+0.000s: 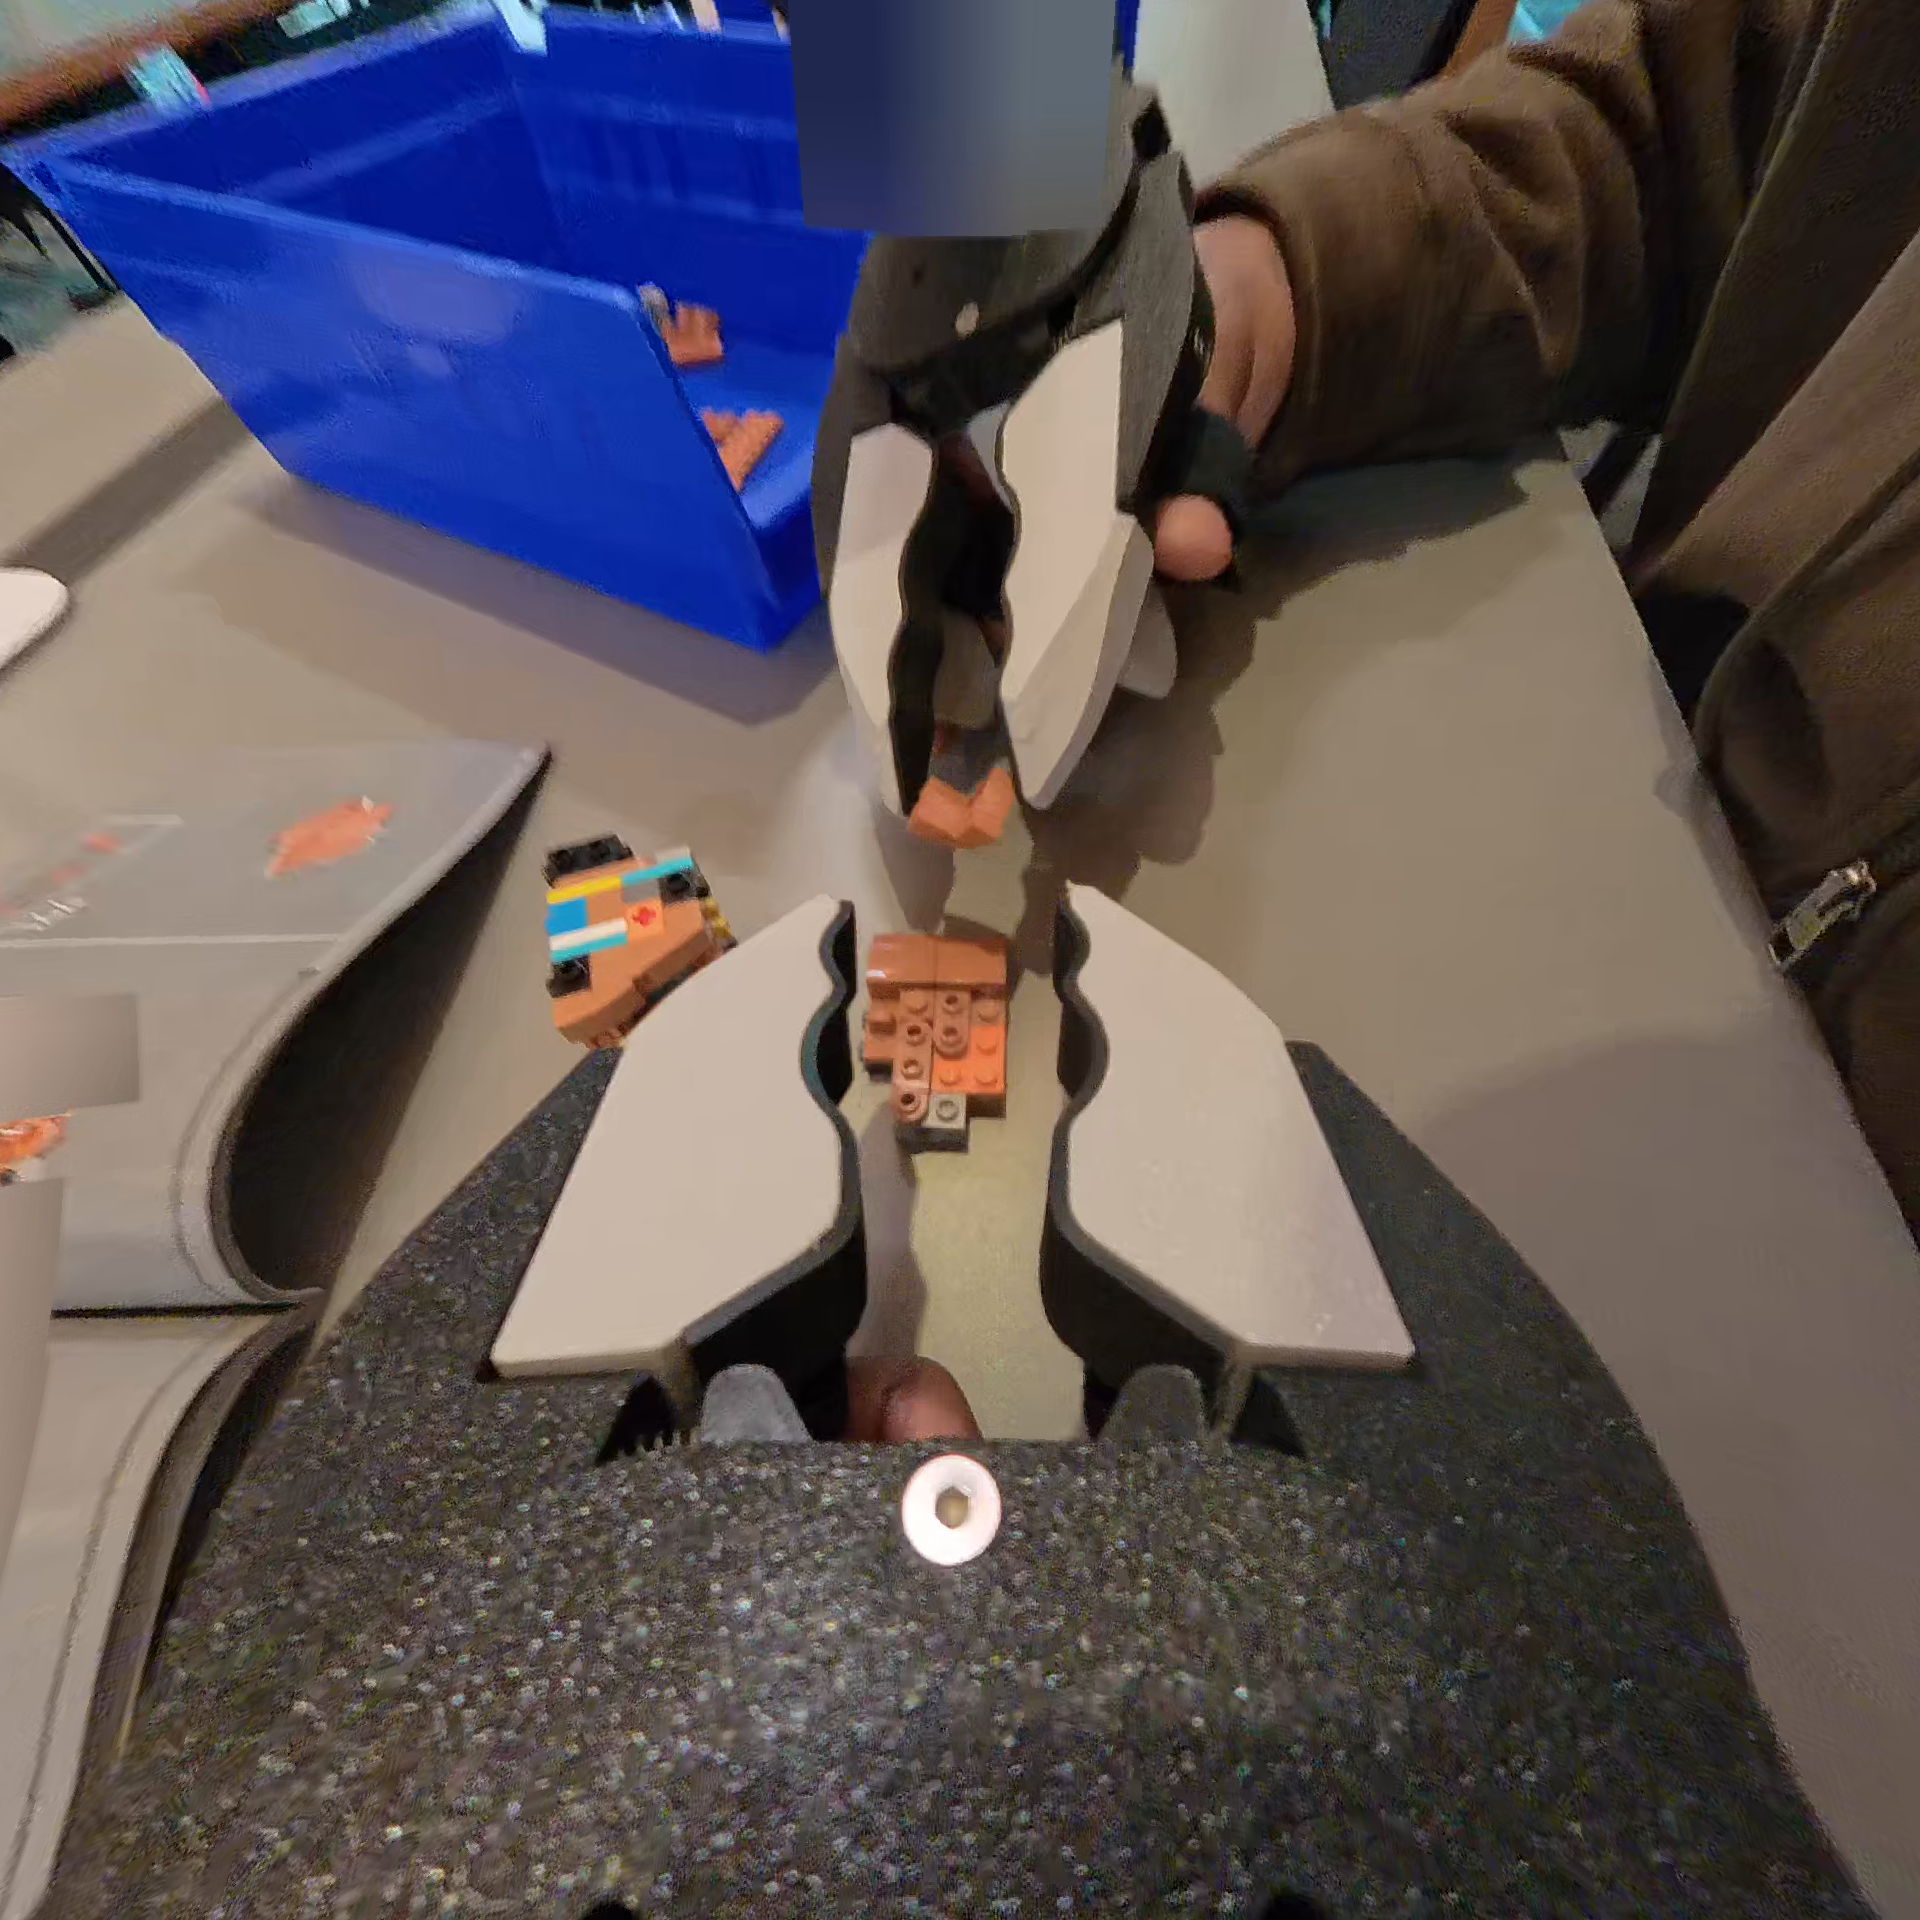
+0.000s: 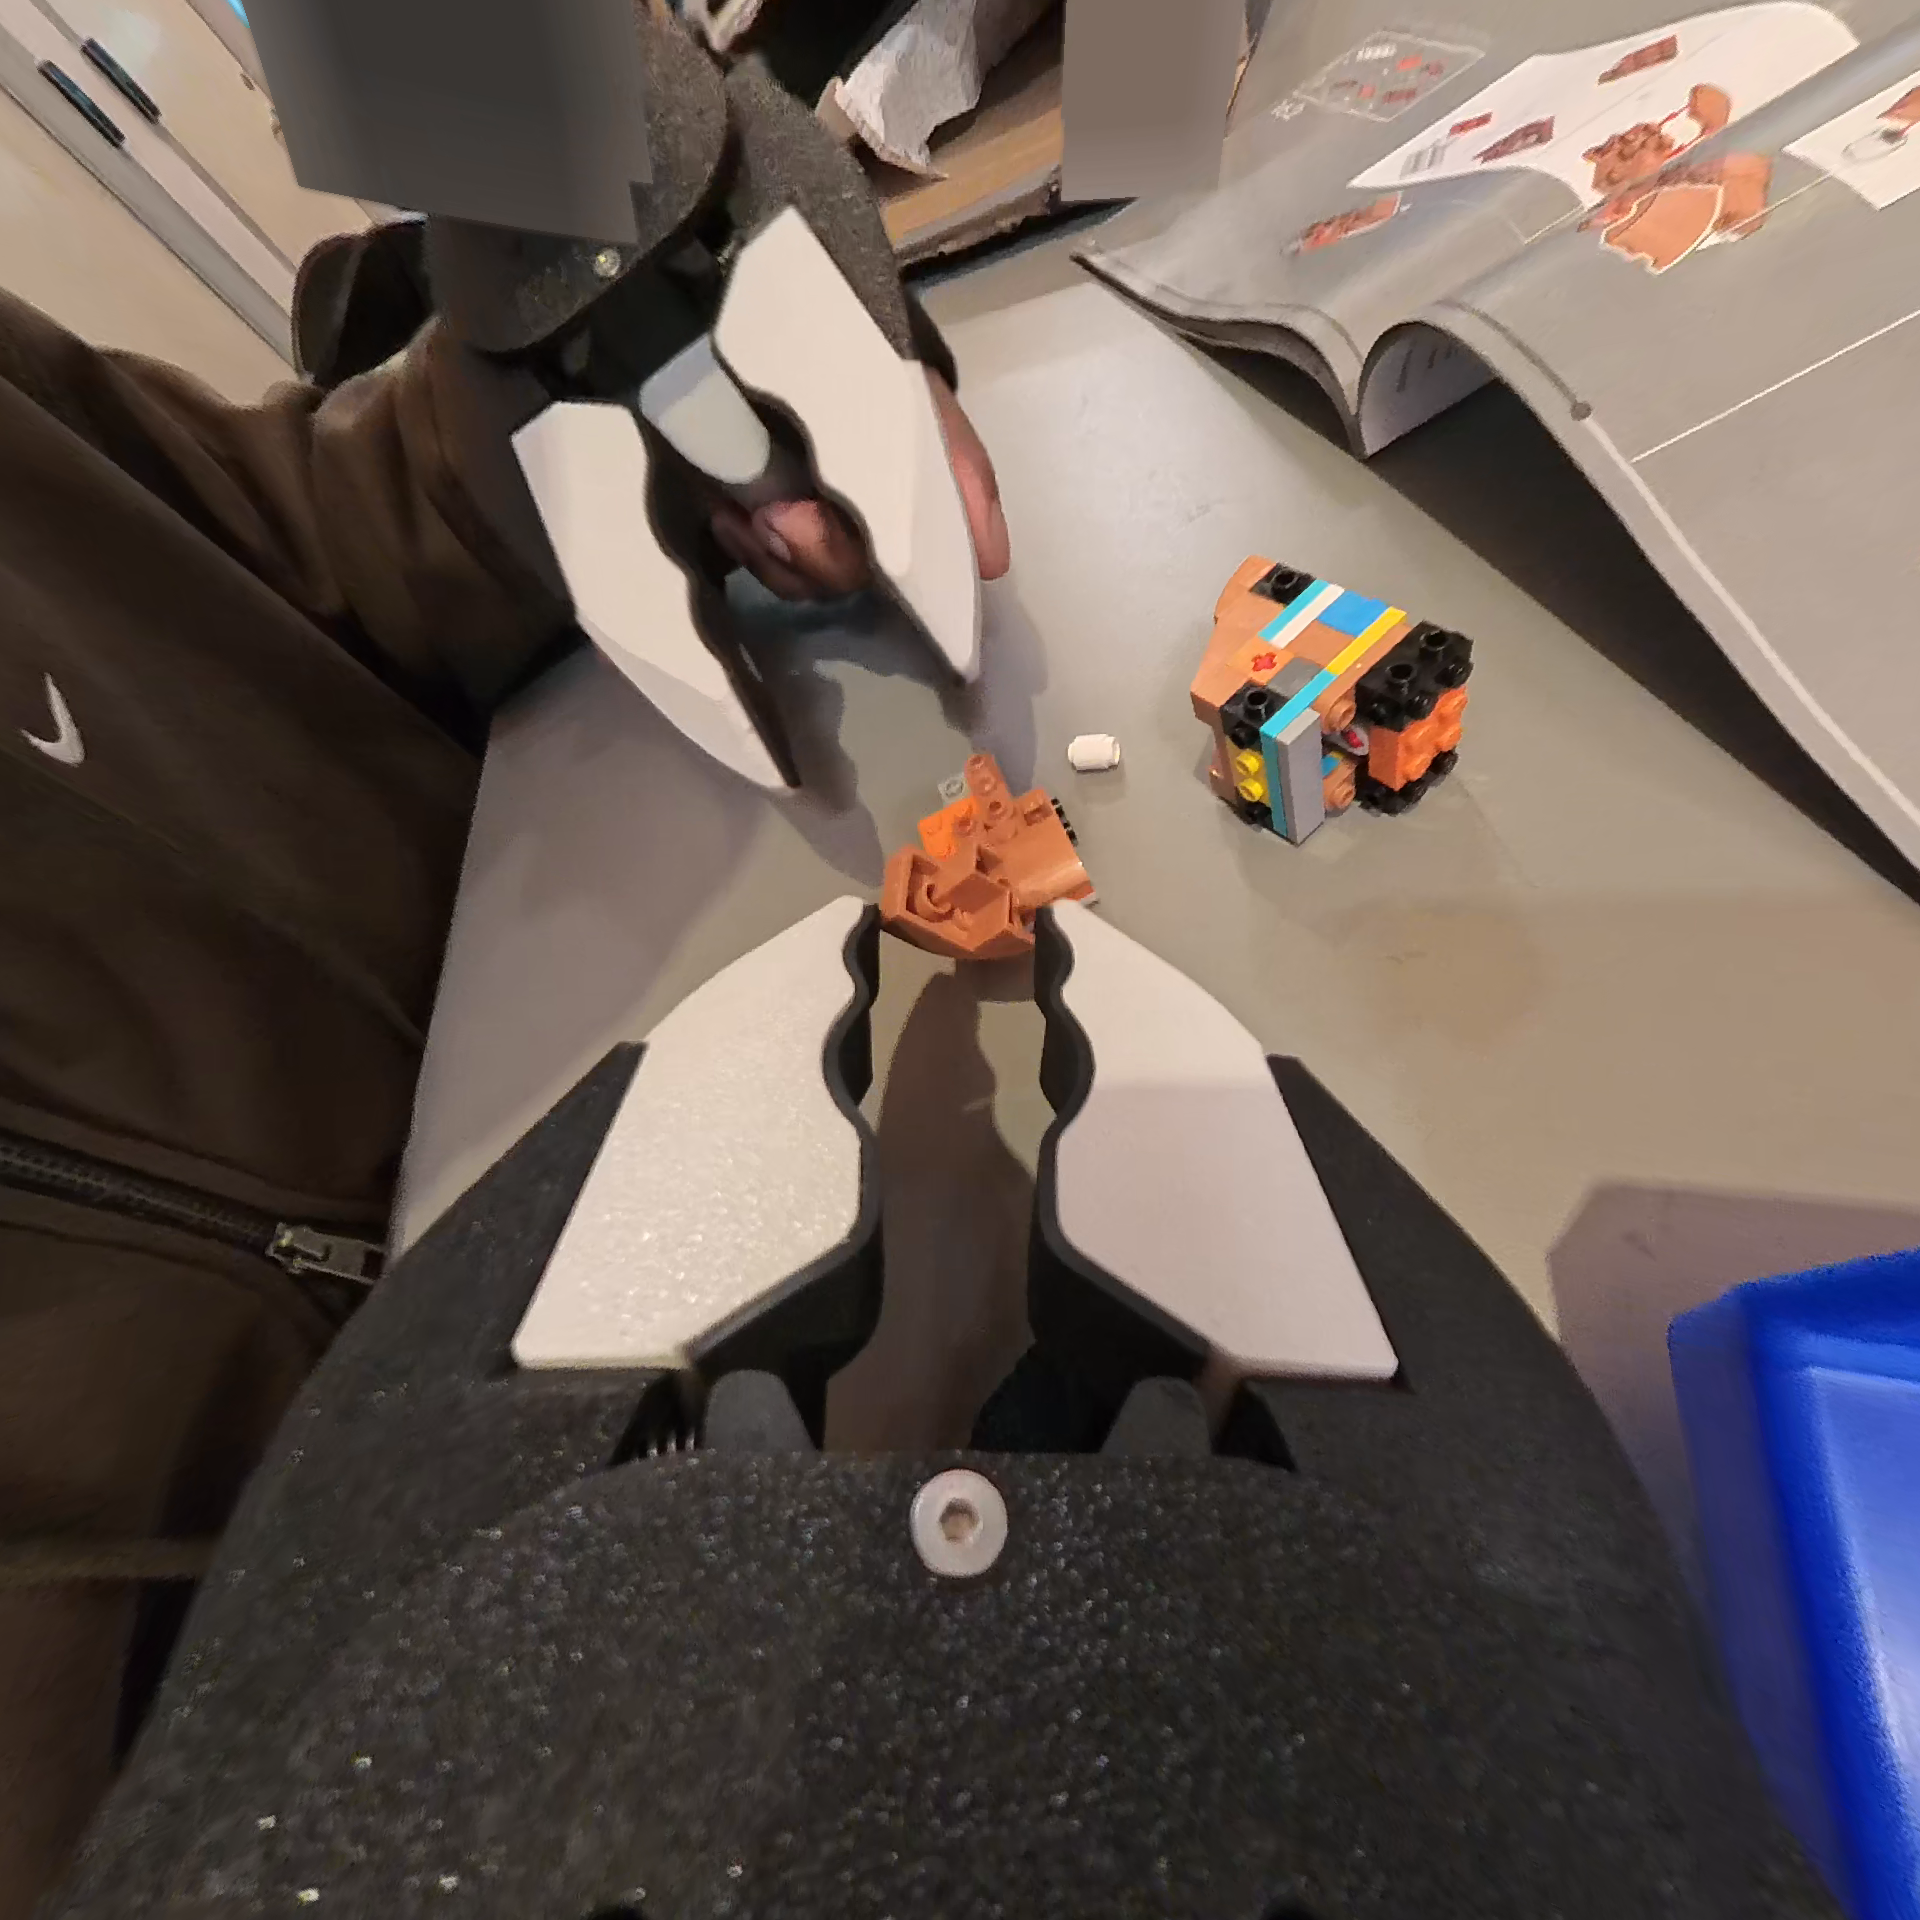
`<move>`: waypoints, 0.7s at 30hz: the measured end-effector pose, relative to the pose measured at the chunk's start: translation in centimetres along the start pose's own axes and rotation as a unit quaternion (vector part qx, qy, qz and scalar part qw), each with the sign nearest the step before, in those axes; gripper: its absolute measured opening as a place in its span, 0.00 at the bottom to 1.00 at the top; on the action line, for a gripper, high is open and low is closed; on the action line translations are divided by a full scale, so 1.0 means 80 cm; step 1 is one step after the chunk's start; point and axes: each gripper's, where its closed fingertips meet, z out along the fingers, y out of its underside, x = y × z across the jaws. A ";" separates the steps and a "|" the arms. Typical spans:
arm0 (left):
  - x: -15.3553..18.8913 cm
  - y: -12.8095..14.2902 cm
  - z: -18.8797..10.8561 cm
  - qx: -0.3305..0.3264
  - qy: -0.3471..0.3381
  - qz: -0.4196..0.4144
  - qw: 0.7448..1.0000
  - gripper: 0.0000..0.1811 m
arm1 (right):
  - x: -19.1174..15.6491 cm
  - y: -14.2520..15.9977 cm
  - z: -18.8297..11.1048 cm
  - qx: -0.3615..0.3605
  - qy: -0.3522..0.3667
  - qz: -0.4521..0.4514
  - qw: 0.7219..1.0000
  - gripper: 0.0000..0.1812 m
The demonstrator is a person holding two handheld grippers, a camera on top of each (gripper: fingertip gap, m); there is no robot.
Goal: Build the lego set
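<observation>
we carry a small orange piece [image 1: 961, 808] pinched in the right hand-held gripper [image 1: 966, 800] over the brown sub-assembly [image 1: 938, 1023] on the worktop [image 1: 1403, 831]; left hand-held gripper [image 1: 956, 940], fingers apart, flanks it. next, we must align studs and press.

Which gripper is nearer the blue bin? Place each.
Right. The right gripper, holding a brown piece, hangs close beside the blue bin; the left gripper, jaws open, sits farther back from it.

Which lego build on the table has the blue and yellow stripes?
The blocky build near the booklet, with black studs. The small brown assembly between the two tongs is all brown and orange, no stripes.
</observation>
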 end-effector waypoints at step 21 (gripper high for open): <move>-0.047 -0.046 -0.018 0.111 -0.241 0.068 0.962 0.19 | 0.000 -0.094 -0.005 0.302 -0.114 0.336 0.885 0.15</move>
